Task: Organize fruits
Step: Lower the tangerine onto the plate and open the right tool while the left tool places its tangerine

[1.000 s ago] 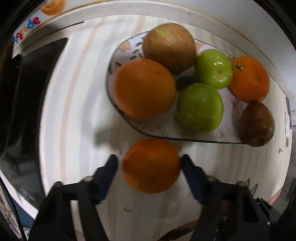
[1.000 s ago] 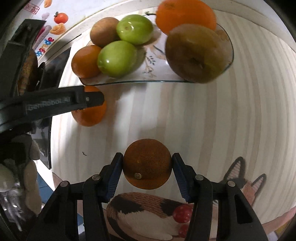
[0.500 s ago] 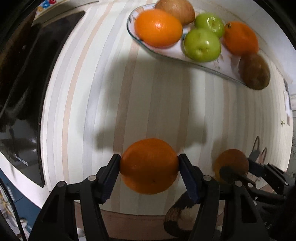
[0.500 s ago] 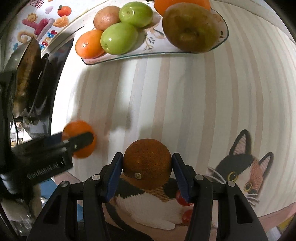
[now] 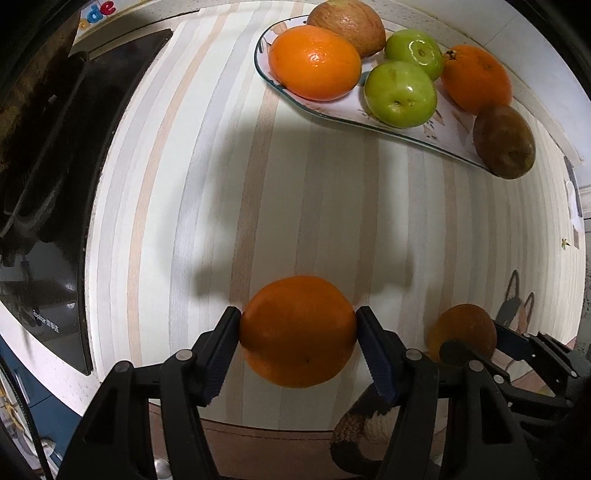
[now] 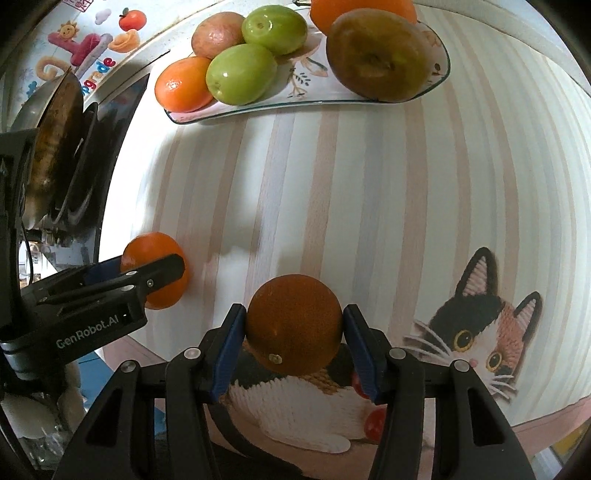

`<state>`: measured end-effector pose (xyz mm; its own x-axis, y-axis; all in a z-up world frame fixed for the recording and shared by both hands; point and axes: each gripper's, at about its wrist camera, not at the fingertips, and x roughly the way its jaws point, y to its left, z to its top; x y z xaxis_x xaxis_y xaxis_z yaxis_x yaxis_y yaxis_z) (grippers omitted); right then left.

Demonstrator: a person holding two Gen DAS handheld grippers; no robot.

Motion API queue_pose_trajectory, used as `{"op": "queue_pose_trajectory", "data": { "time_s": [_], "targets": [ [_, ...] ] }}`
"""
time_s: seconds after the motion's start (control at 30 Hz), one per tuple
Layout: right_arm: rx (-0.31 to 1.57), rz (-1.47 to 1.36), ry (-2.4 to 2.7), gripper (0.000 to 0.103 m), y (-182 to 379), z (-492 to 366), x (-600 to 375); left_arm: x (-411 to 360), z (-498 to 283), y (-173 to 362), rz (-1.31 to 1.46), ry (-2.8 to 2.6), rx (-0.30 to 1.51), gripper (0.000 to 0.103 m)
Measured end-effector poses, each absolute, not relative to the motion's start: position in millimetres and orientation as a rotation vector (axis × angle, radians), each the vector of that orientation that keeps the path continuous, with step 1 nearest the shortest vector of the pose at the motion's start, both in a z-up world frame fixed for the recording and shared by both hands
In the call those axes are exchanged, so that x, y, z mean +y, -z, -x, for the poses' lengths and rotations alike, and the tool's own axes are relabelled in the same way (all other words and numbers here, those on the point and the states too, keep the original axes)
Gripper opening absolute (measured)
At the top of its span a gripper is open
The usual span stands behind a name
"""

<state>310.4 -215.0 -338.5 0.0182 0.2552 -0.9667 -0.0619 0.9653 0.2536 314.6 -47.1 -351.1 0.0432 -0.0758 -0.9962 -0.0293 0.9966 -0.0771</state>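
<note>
My left gripper (image 5: 298,334) is shut on a bright orange (image 5: 298,330) and holds it above the striped table near its front edge. It also shows in the right wrist view (image 6: 155,271). My right gripper (image 6: 293,332) is shut on a darker brownish orange (image 6: 293,328), seen in the left wrist view too (image 5: 463,330). A glass plate (image 5: 332,112) at the far side holds an orange (image 5: 314,62), a reddish apple (image 5: 347,26), two green apples (image 5: 400,94), another orange (image 5: 476,77) and a brown fruit (image 5: 504,142).
A black stove top (image 5: 48,177) with a pan (image 6: 55,136) lies along the left. A cat picture (image 6: 476,328) is printed on the tablecloth at the front right. A wall with letter stickers (image 6: 85,48) is behind.
Both grippers have pulled back from the plate toward the table's front, each still holding its orange. The left one closed on its orange a second ago.
</note>
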Motion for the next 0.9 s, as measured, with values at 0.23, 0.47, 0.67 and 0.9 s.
{"op": "queue_pose_trajectory", "data": {
  "time_s": [0.23, 0.47, 0.67, 0.9],
  "targets": [
    [1.461, -0.27, -0.258, 0.056, 303, -333, -230, -38, -331, 299, 0.144, 0.086, 1.46, 0.061],
    [1.325, -0.232, -0.264, 0.056, 251, -406, -223, -24, -401, 241, 0.165, 0.075, 1.349, 0.061],
    [1.329, -0.143, -0.233, 0.056, 252, -464, -212, -14, -462, 236, 0.15, 0.034, 1.335, 0.061],
    [1.373, -0.121, -0.202, 0.056, 275, -489, -204, -13, -510, 265, 0.154, 0.041, 1.418, 0.061]
  ]
}}
